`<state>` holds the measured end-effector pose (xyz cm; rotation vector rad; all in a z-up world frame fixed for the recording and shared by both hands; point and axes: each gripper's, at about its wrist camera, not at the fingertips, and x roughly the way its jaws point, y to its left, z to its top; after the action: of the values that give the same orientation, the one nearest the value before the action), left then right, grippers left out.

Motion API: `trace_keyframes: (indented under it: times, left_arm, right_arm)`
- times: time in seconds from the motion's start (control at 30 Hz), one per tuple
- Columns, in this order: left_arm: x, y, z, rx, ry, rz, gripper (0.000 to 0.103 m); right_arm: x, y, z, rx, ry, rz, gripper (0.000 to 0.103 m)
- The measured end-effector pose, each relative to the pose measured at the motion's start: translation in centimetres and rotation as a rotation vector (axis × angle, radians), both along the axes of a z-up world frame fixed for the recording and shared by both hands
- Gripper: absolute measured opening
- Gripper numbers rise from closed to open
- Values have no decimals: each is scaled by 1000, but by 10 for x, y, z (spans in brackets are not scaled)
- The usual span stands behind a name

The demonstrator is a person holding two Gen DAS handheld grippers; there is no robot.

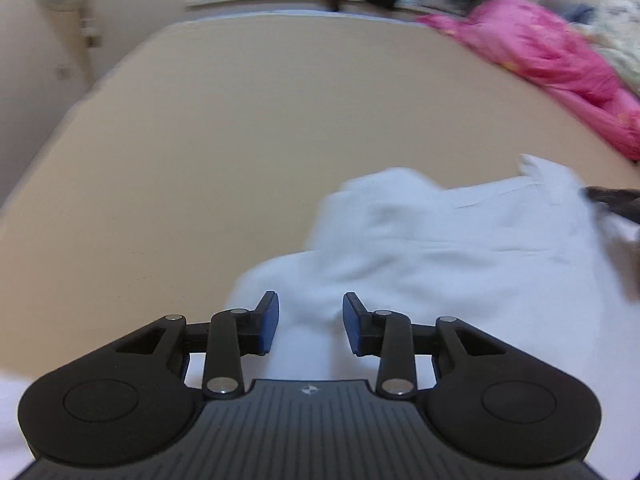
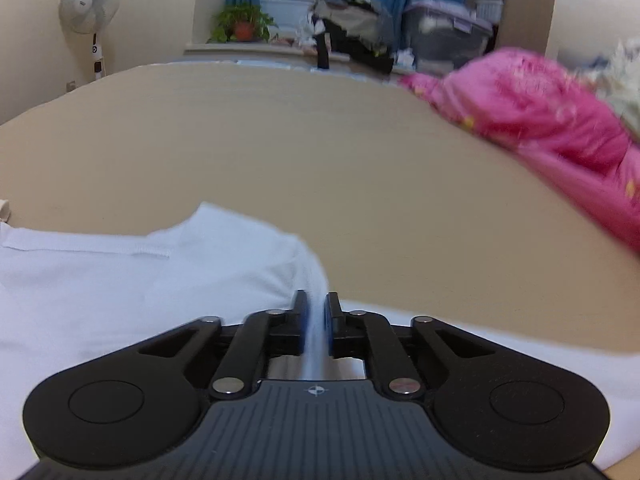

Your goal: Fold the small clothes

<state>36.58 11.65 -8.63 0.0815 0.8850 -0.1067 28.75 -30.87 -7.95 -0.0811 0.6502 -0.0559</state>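
Note:
A white garment (image 1: 440, 248) lies crumpled on a beige bed surface (image 1: 240, 140). In the left wrist view my left gripper (image 1: 311, 308) hovers over its near left part. The blue pads stand well apart and press on nothing, with cloth showing below the gap. In the right wrist view my right gripper (image 2: 317, 308) has its pads nearly together, pinching a raised fold of the white garment (image 2: 100, 280) at its right edge. A stitched hem runs across the cloth on the left. A dark shape (image 1: 612, 200) at the garment's right edge in the left wrist view looks like the other gripper.
A pink quilt (image 2: 540, 120) is heaped along the right side of the bed surface (image 2: 280, 152), with pale bedding behind it. Beyond the far edge are a standing fan (image 2: 90, 4), a potted plant (image 2: 244, 24) and piled clothes on a windowsill.

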Motion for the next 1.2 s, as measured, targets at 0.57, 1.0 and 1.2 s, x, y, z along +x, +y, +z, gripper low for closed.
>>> trace_keyframes:
  times: [0.57, 1.0, 1.2]
  left_arm:
    - [-139, 323, -24, -250, -40, 946, 4]
    - [-180, 365, -19, -398, -82, 1044, 3]
    - [-180, 353, 2, -313, -190, 1053, 2]
  right_arm:
    - [-206, -48, 134, 316, -146, 67, 48]
    - [-219, -38, 91, 282, 26, -66, 46]
    - [-212, -27, 86, 276, 44, -52, 46]
